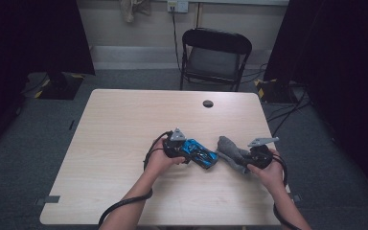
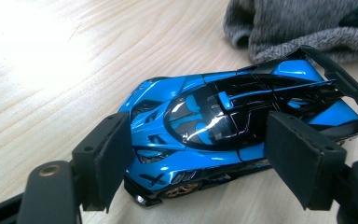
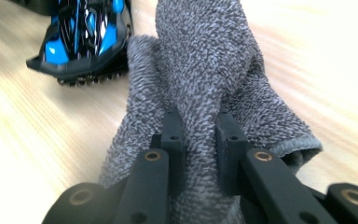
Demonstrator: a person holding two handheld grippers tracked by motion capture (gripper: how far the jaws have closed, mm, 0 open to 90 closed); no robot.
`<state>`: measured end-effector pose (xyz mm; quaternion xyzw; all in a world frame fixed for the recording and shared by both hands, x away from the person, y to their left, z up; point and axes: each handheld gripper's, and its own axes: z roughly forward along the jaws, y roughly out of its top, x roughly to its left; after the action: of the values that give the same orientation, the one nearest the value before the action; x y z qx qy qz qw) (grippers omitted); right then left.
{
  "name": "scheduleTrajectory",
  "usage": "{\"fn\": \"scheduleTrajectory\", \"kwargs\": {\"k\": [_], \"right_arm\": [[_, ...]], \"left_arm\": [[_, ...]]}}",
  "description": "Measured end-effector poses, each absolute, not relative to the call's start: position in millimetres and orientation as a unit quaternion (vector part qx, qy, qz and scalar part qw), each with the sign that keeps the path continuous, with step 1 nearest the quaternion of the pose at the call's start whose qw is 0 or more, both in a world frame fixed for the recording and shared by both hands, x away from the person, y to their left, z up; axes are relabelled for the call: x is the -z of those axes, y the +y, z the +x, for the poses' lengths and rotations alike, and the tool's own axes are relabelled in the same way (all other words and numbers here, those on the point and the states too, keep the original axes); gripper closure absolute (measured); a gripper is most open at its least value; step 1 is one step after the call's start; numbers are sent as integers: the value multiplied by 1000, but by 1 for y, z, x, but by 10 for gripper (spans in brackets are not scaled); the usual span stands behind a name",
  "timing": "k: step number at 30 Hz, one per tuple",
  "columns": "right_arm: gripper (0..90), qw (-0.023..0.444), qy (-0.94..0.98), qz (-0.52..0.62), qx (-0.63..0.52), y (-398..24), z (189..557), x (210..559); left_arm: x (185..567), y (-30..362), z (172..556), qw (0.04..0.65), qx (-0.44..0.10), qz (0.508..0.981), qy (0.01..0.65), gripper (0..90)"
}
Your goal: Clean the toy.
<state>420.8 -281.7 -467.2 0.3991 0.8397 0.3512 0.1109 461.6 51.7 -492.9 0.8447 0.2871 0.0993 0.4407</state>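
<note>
Toy car (image 2: 223, 126), blue and black, sits on its wheels on the wooden table (image 1: 124, 124), toward the near right of centre. Left gripper (image 1: 184, 149) straddles the car across its width; in the left gripper view the two pads stand on either flank of the body, and whether they press on the paint or just bracket it cannot be told. Judged purpose: to pin the car so that it does not roll or skate on the smooth top while it is worked on. Right gripper (image 3: 200, 135) is clenched on a bunched fold of grey cloth (image 3: 205, 70), jaws nearly together, the rest of the towel hanging and trailing onto the table. The cloth lies just beside the car's rear wing (image 2: 340, 74), near touching. Pinching a fold gives a padded wad to drag over the bodywork; this reads as a wipe about to start at the tail end.
</note>
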Motion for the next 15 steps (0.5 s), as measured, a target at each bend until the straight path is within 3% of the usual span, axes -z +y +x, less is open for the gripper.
{"fn": "scheduleTrajectory", "kwargs": {"k": [4,15], "right_arm": [[775,119,834,403,-357,-285,425,456],[776,126,838,390,-360,-272,435,436]], "left_arm": [[491,49,463,436,-89,849,287,179],[480,63,457,436,-73,850,287,181]]}}
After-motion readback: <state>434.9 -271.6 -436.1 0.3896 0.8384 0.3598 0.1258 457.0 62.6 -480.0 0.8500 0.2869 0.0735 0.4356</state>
